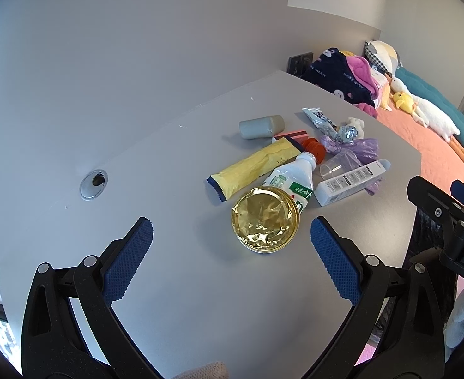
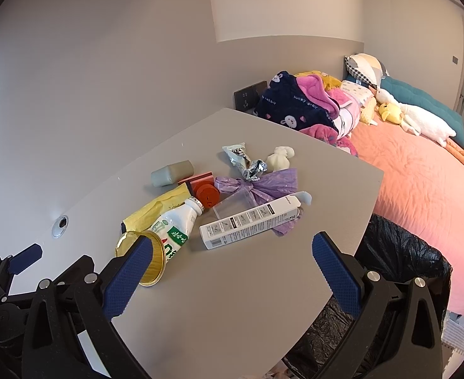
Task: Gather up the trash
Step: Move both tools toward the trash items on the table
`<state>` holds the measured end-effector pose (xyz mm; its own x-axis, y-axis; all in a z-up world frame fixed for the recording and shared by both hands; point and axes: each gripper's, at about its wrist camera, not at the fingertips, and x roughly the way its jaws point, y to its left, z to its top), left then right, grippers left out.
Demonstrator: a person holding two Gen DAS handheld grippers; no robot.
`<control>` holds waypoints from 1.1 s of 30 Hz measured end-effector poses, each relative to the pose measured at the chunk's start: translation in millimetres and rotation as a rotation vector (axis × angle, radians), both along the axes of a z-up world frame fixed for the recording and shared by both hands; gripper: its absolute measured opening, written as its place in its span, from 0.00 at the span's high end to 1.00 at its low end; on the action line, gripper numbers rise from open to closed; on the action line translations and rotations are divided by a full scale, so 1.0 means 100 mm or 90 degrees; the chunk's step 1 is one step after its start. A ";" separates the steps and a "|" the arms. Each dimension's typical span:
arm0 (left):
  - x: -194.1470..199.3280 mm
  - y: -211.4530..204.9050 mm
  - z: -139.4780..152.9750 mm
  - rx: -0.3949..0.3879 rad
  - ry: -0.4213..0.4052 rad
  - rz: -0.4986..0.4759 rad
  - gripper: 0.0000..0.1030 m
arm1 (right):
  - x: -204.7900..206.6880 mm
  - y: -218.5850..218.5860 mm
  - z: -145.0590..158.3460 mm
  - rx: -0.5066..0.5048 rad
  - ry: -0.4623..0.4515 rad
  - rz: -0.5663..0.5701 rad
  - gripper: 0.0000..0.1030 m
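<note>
**Operator:** Trash pile (image 1: 298,161) is what I'm after, heaped mid-table on the grey table (image 1: 175,284). My left gripper (image 1: 232,237) is spread wide and holding nothing. The gold foil lid (image 1: 265,219) lies just ahead of it, roughly between the two pads and a little toward the right one.

**Spotter:** And the other hand?

**Operator:** The right gripper (image 2: 232,249) is wide as well, empty. From its camera the lid (image 2: 143,257) sits off to the left, partly behind its left finger (image 2: 127,279), so I judge the left hand nearer to it. What lies straight ahead of the right is the white carton (image 2: 250,222), long axis running across the view, lower left to upper right.

**Spotter:** So which goes first?

**Operator:** Probably the lid with the left. It's flat and round, overlapping the base of the white bottle (image 1: 290,180), whose neck points away from me. The black bin bag (image 2: 399,262) hangs off the table's right edge, on the right gripper's side, so anything I lift has to cross that way.
</note>
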<state>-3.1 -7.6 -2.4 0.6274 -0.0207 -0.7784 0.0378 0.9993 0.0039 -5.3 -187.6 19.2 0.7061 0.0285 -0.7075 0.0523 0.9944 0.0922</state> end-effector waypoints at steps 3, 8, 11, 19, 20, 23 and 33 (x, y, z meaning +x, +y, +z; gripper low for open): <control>0.01 0.02 -0.01 -0.004 0.005 0.006 0.06 | 0.00 -0.01 -0.01 0.003 0.003 0.000 0.02; 0.03 0.06 -0.03 -0.018 0.013 0.006 0.06 | 0.02 -0.03 -0.03 0.006 0.007 -0.005 0.02; 0.02 0.08 -0.04 -0.032 0.016 0.002 0.06 | 0.02 -0.03 -0.03 0.005 0.007 -0.006 0.02; 0.01 0.03 -0.05 -0.025 0.014 -0.019 0.06 | 0.03 -0.06 -0.04 0.008 0.011 -0.007 0.02; 0.01 0.03 -0.05 -0.025 0.015 -0.019 0.06 | 0.03 -0.05 -0.04 0.008 0.011 -0.007 0.02; 0.02 0.03 -0.06 -0.023 0.016 -0.018 0.06 | 0.04 -0.05 -0.04 0.008 0.012 -0.008 0.02; 0.04 0.03 -0.06 -0.020 0.016 -0.012 0.06 | 0.04 -0.07 -0.06 0.010 0.013 -0.009 0.02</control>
<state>1.1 -4.4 -8.2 0.6075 -0.0571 -0.7923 0.0564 0.9980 -0.0287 -1.2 -194.4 13.3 0.6916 0.0298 -0.7217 0.0690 0.9919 0.1071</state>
